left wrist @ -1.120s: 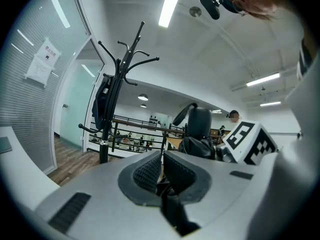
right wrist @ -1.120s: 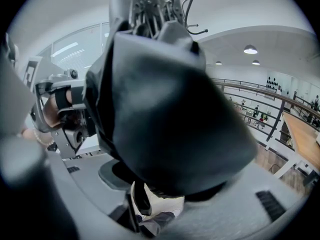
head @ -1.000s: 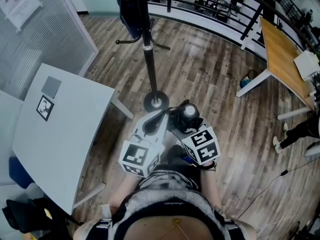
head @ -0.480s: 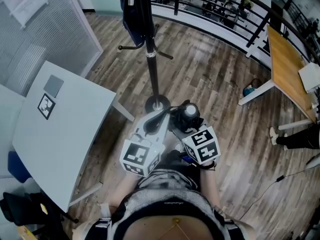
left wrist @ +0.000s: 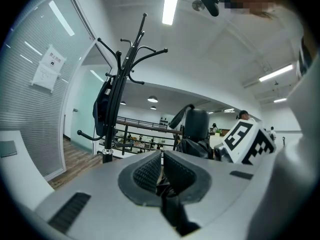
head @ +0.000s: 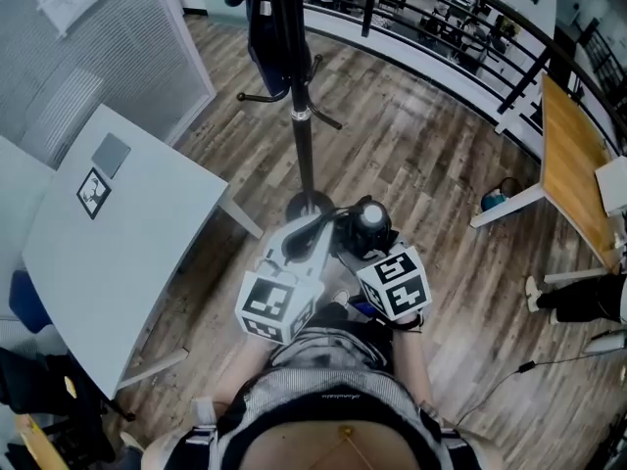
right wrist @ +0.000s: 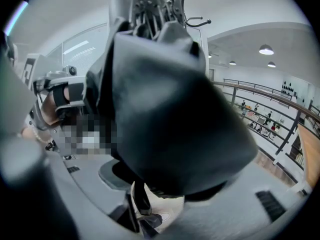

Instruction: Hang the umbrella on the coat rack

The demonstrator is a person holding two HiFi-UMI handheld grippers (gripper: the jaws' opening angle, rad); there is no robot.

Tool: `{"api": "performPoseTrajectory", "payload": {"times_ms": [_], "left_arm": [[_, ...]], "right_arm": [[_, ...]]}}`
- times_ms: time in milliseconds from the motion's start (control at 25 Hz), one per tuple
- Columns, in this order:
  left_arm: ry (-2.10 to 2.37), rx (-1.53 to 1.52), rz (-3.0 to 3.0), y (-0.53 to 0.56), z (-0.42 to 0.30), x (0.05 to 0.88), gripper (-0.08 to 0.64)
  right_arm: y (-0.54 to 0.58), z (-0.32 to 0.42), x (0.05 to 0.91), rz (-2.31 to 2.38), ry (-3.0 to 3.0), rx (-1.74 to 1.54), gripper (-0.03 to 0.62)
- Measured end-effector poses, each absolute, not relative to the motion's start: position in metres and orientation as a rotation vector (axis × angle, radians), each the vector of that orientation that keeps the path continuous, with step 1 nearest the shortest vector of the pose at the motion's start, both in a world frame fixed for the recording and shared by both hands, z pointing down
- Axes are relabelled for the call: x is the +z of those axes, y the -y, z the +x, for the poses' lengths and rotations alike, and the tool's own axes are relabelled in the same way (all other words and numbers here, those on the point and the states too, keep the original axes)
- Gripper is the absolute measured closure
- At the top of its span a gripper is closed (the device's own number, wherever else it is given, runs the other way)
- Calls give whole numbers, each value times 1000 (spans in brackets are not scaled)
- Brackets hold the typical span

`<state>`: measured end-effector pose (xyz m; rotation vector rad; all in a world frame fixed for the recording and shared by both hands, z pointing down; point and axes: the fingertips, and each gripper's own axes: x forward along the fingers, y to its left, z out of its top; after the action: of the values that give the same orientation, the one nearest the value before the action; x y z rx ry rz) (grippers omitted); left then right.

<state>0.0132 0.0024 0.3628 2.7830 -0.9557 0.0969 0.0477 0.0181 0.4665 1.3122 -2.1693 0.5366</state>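
Observation:
The black folded umbrella [head: 369,225] stands upright in front of my chest, with my right gripper [head: 364,248] shut on its body. It fills the right gripper view [right wrist: 170,109] between the grey jaws. My left gripper [head: 306,238] is right beside it. Its jaws stand nearly together, with a dark strap [left wrist: 169,194] pinched between them. The umbrella [left wrist: 197,129] and its loop [left wrist: 180,115] show just to the right. The black coat rack [head: 300,116] stands just ahead on the wood floor, its hooks [left wrist: 132,54] overhead, with a dark bag [head: 266,27] hanging on it.
A white table [head: 108,253] stands at the left next to a glass partition [head: 78,57]. A black railing [head: 441,18] runs behind the rack. A wooden table [head: 573,155] and a person's legs [head: 578,297] are at the right. A cable [head: 509,375] lies on the floor.
The head view has shifted a little, so more of the rack's upper part and the bag shows. Both grippers keep the same hold and pose.

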Motion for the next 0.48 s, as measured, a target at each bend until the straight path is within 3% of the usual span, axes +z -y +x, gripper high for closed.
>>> {"api": "performPoseTrajectory", "payload": {"times_ms": [480], "left_arm": [[1083,68,2731,12,44,365,547]], "right_arm": [[-1,85,470,1207,2196,487,336]]}}
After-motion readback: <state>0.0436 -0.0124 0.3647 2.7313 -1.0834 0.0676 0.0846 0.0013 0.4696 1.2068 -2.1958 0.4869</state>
